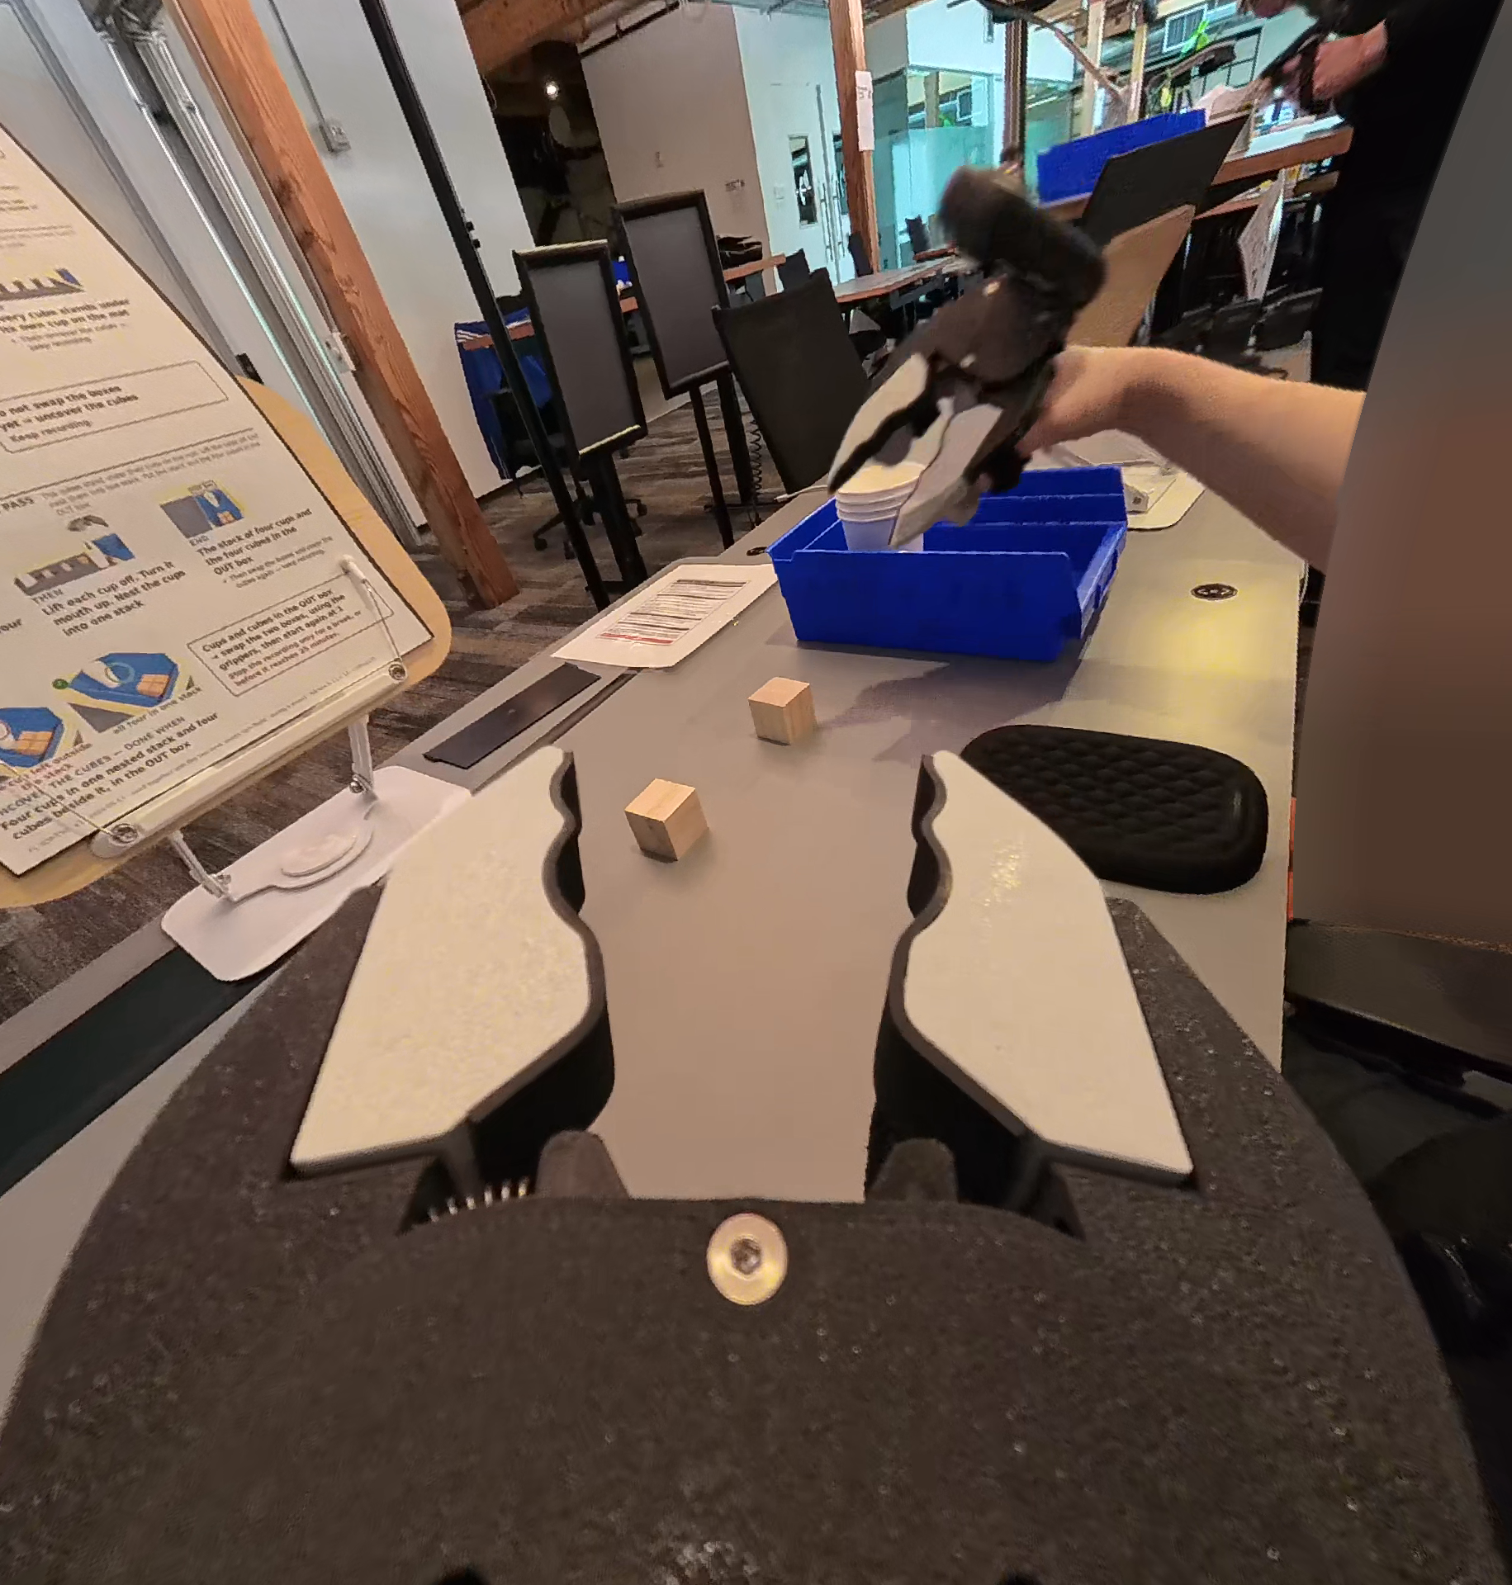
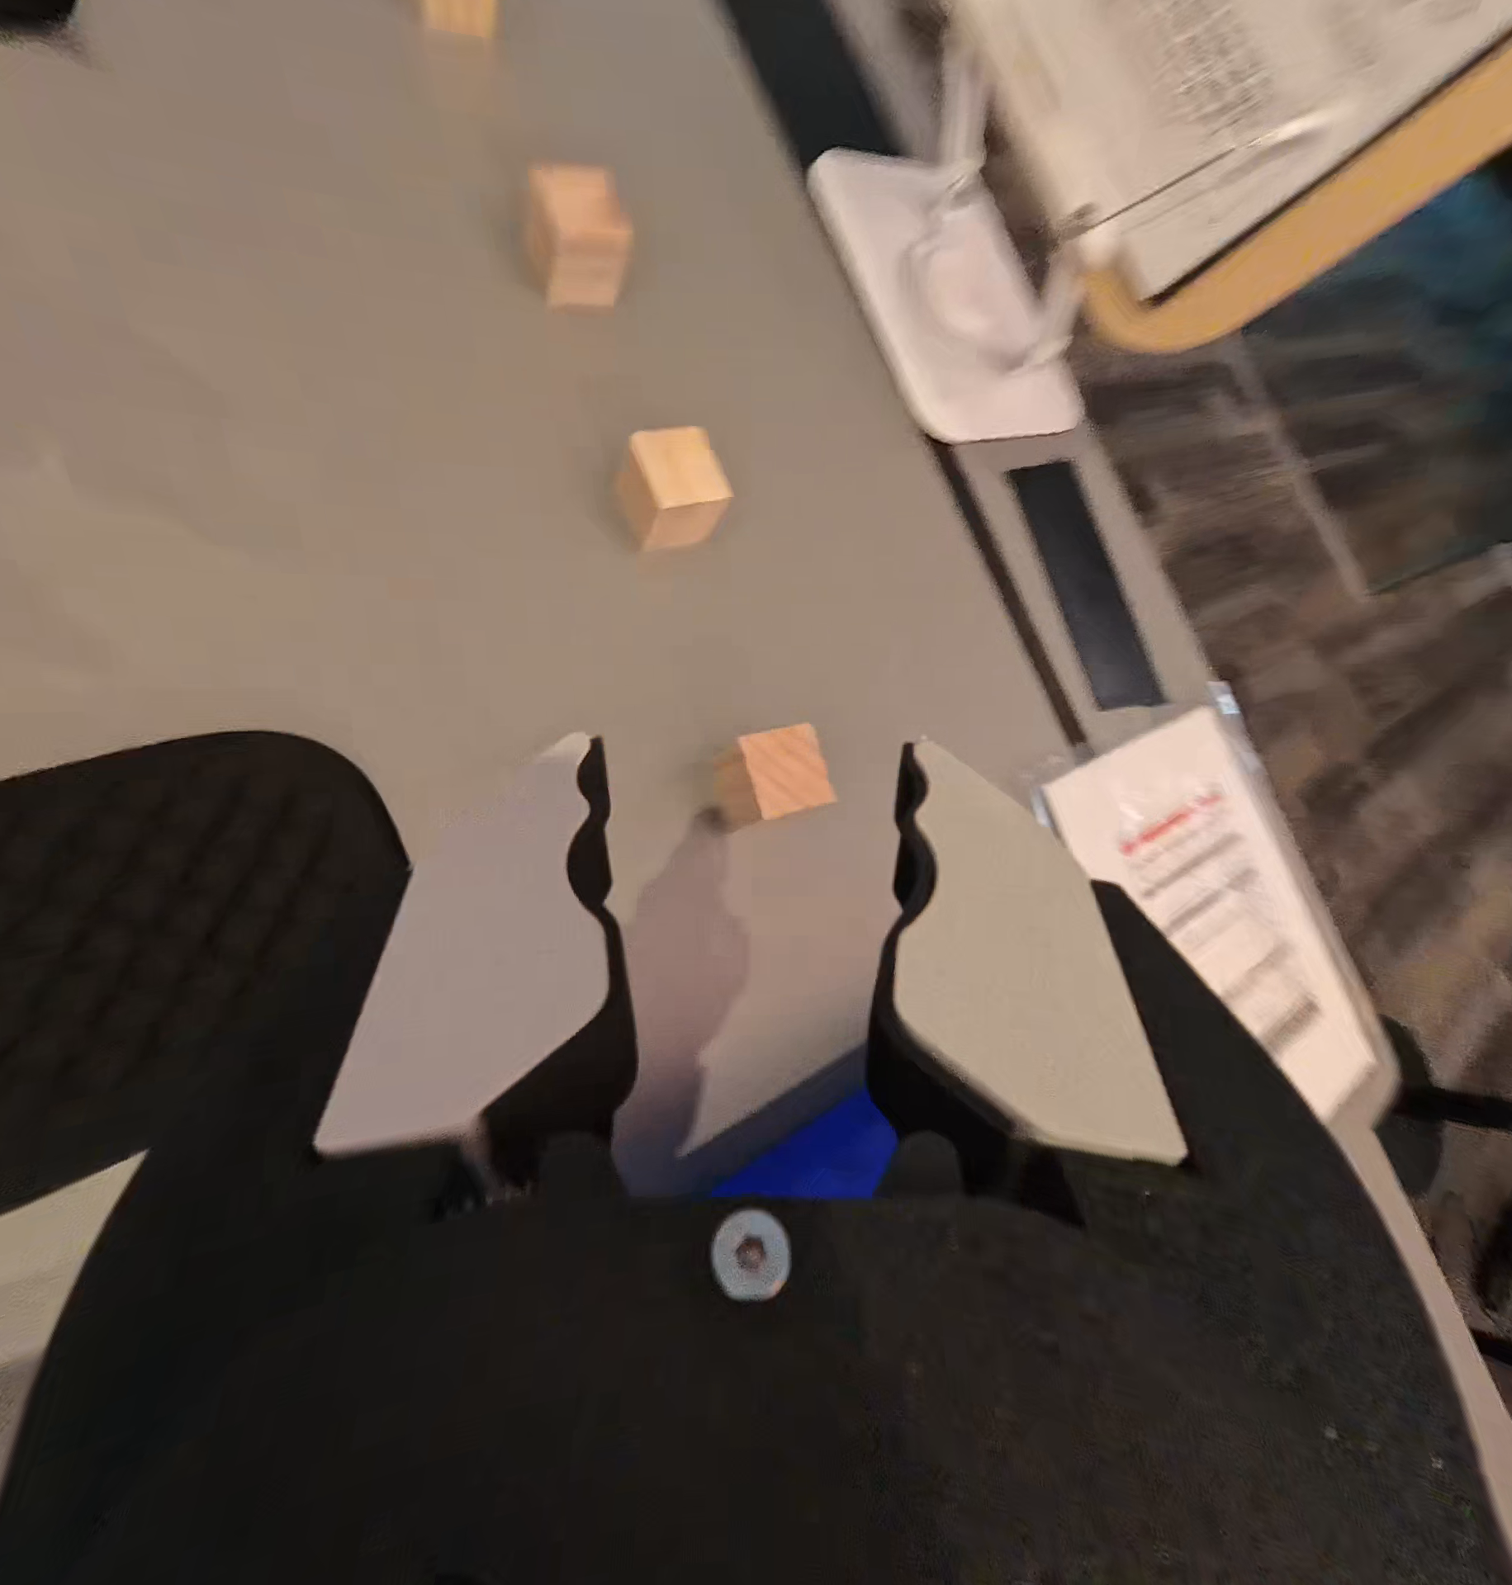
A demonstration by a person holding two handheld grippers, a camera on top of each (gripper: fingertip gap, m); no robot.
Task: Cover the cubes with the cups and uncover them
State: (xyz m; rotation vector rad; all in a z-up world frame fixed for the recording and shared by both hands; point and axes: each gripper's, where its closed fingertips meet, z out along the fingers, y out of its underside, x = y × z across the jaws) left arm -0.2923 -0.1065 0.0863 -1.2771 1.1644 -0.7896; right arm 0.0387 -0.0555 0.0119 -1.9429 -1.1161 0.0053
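Two wooden cubes (image 1: 665, 819) (image 1: 782, 709) stand on the grey table (image 1: 735, 986) ahead of my left gripper (image 1: 748, 772), which is open and empty above the table. The right wrist view shows several cubes in a row, the nearest (image 2: 774, 772) just beyond the fingertips. A stack of white cups (image 1: 864, 540) stands upright in the blue bin (image 1: 949, 592). My right gripper (image 2: 752, 755) is open and empty; in the left wrist view it (image 1: 870, 510) hovers at the bin, overlapping the cups. The right wrist view is blurred, and the cups do not show in it.
A black padded rest (image 1: 1121, 806) lies right of the cubes. An instruction board on a white stand (image 1: 306, 866) stands at the left edge. A laminated sheet (image 1: 671, 613) lies beside the bin. A person's forearm (image 1: 1207, 429) reaches over the table's right side.
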